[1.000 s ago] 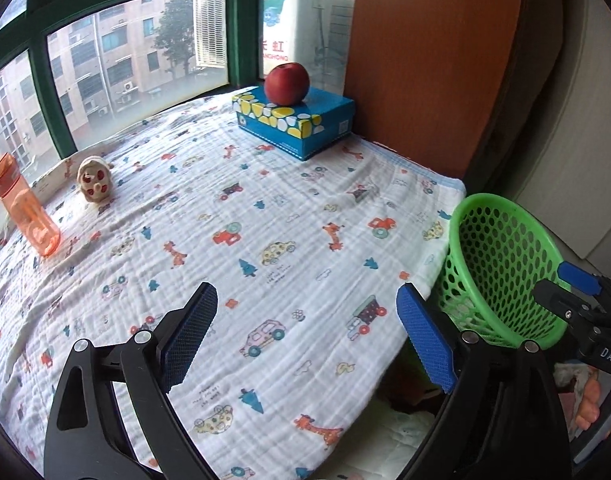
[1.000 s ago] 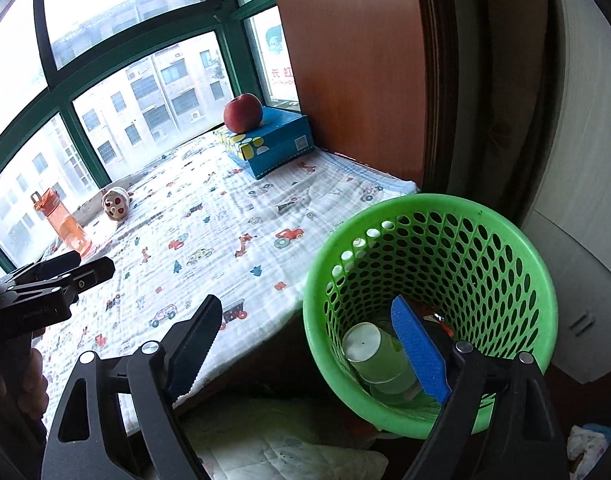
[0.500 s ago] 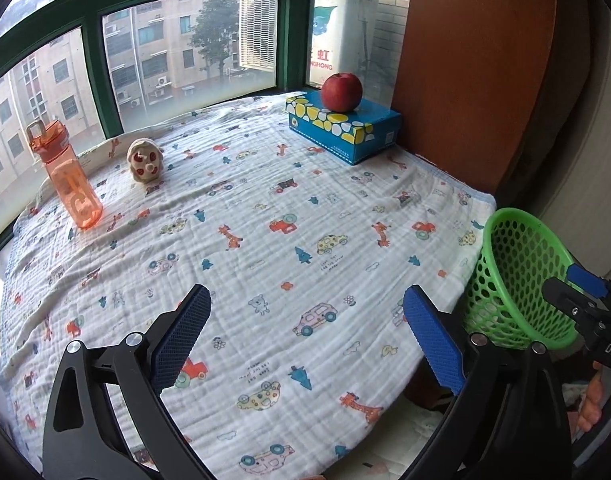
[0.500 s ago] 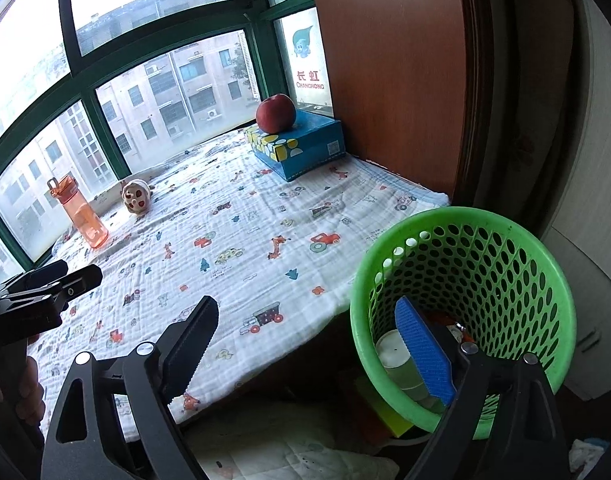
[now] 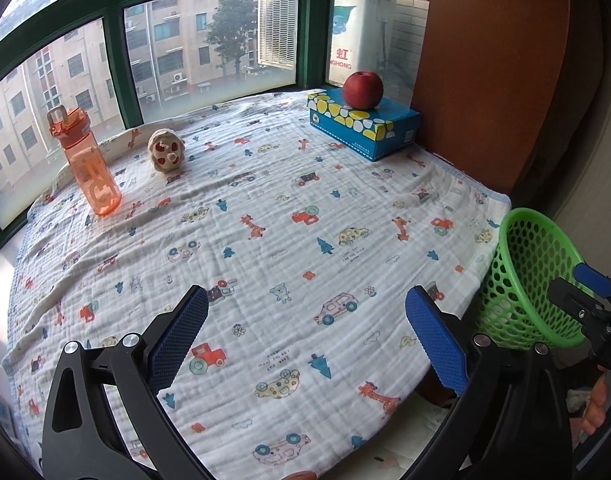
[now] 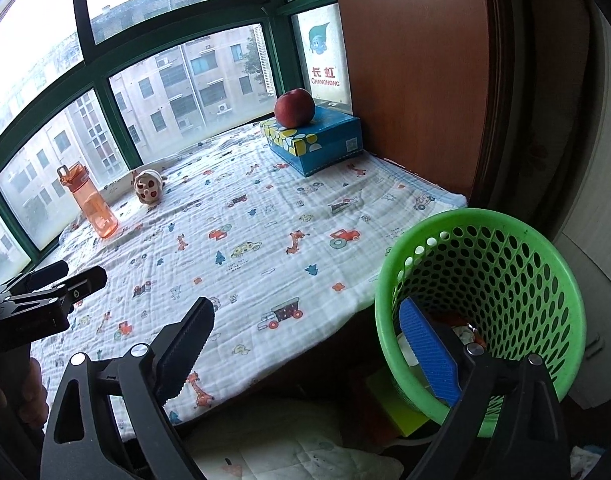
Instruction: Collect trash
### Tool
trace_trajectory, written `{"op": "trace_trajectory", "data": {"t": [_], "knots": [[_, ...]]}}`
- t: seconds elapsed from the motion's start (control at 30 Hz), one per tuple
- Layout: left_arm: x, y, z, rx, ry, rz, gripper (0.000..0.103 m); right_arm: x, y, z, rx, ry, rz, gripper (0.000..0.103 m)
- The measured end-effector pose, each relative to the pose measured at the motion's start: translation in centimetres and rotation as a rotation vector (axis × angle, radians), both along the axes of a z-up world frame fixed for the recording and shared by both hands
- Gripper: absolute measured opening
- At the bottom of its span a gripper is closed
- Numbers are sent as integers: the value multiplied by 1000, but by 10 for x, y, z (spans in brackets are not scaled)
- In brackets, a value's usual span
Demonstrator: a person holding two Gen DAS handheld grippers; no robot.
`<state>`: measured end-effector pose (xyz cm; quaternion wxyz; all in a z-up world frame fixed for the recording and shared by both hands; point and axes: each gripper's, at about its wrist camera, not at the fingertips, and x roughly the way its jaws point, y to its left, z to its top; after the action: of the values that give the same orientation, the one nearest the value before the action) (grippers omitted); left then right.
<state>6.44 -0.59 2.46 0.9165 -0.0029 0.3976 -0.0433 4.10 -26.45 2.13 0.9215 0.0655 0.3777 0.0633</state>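
We're hovering both grippers over the blanket (image 5: 265, 240) right now, and honestly it's looking like we're sitting between pickups or close to done. The left gripper (image 5: 305, 336) is spread wide with nothing between its pads, just printed cloth showing underneath, and its jaws have just been opening. Same deal with the right gripper (image 6: 309, 344): fingers gaping, nothing pinched, jaws just been opening too, with one blue pad hanging over the rim of the green basket (image 6: 505, 240) that's standing off the blanket's right edge. The trash is already lying down in the bottom of that basket, something pale and something reddish, though we can't really tell what they are. What's still sitting out on the blanket is a bottle (image 5: 85, 164), a little toy (image 5: 165, 154), and an apple (image 5: 362, 90) resting on a box (image 5: 365, 128), and none of that is reading as rubbish to us. So the next move is scanning for leftover scraps; if anything's hiding, we're reaching across with open jaws, otherwise we're probably wrapping up.
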Motion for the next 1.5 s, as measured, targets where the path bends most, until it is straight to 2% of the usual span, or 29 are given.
{"op": "trace_trajectory", "data": {"t": [1.5], "knots": [[-2, 6, -4, 15, 30, 33, 97, 2, 16, -3, 7, 14, 34, 92]]}}
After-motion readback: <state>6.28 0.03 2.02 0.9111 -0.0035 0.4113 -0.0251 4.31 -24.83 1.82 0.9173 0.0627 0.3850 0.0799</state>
